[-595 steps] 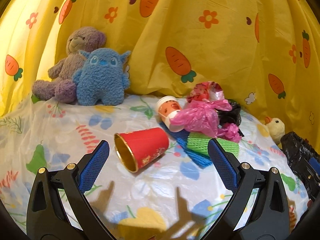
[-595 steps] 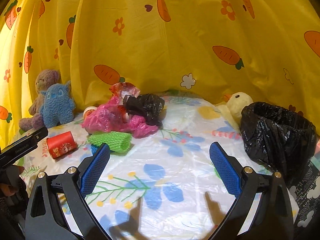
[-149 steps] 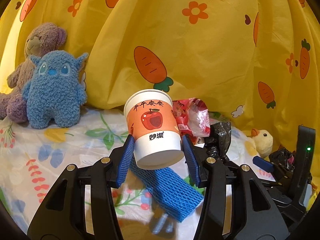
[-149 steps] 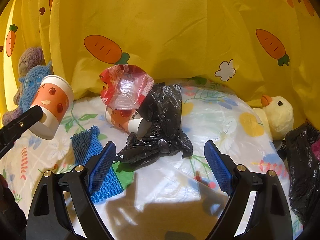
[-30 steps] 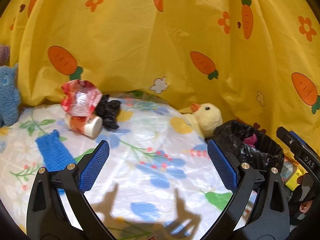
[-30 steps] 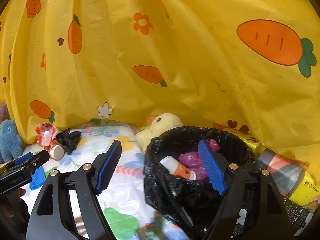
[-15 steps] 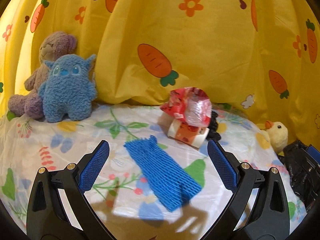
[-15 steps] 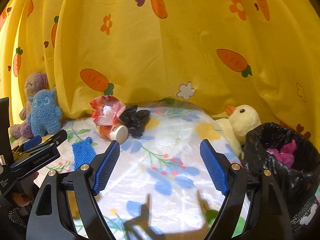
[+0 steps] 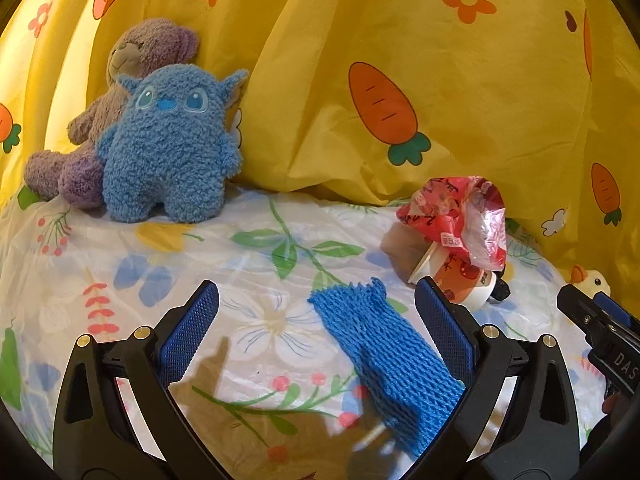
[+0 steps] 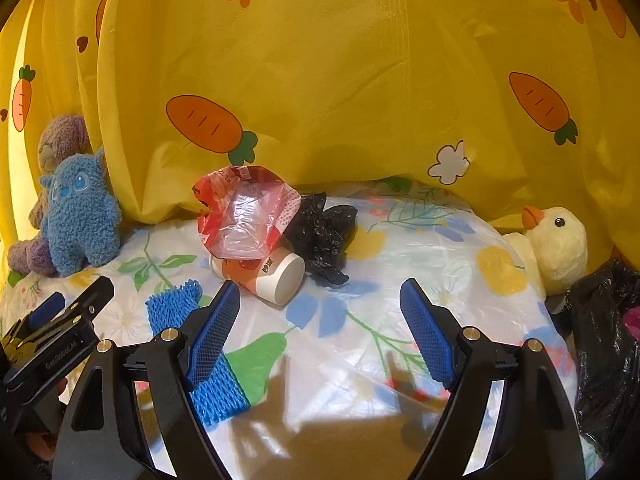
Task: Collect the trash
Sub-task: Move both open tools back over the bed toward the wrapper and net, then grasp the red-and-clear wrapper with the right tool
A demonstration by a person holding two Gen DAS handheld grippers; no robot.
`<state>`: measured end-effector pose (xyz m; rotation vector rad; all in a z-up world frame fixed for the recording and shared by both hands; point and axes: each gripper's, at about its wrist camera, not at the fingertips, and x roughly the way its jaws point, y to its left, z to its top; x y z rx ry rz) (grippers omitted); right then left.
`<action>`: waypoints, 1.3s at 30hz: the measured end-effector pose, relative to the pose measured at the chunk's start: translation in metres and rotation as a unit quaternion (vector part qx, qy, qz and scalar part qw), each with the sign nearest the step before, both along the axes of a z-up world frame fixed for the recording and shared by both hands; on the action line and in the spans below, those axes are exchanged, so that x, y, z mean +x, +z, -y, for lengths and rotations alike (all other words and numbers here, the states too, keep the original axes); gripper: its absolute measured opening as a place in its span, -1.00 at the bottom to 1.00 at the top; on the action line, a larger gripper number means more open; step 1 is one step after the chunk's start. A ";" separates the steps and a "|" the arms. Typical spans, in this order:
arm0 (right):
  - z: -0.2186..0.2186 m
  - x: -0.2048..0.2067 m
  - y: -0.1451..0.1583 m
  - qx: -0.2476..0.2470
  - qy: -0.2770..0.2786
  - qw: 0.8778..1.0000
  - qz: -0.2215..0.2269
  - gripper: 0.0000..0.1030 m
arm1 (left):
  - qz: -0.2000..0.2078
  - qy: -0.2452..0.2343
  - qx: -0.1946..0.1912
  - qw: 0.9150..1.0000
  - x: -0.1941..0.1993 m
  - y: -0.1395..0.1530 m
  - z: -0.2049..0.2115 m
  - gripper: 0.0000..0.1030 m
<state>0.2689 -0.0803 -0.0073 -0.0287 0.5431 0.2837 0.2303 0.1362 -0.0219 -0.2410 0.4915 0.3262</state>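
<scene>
Left claw [image 9: 316,320] released, empty, above the floral counter [image 9: 120,264]; blue plush monster [image 9: 168,144] at 10 o'clock. Blue foam net [image 9: 384,352] lies flat between both claws. Paper cup [image 10: 264,274] on its side at 12 o'clock of the right claw [image 10: 320,320], also released, under a red wrapper [image 10: 244,212], touching a crumpled black bag [image 10: 324,236]. Bin liner [image 10: 604,344] at 3 o'clock.
</scene>
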 end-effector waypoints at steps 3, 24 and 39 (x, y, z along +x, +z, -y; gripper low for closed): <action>-0.014 0.013 -0.003 -0.001 0.003 1.000 -0.005 0.55 | 0.003 0.016 0.005 1.000 -0.001 -0.003 -0.006 0.88; -0.048 0.086 -0.025 0.059 0.013 0.996 -0.062 -0.28 | 0.001 0.014 -0.030 0.999 0.001 -0.009 -0.021 0.88; -0.021 0.059 -0.008 0.073 0.029 0.997 -0.015 -0.97 | -0.007 -0.026 -0.049 0.998 0.005 -0.013 -0.013 0.88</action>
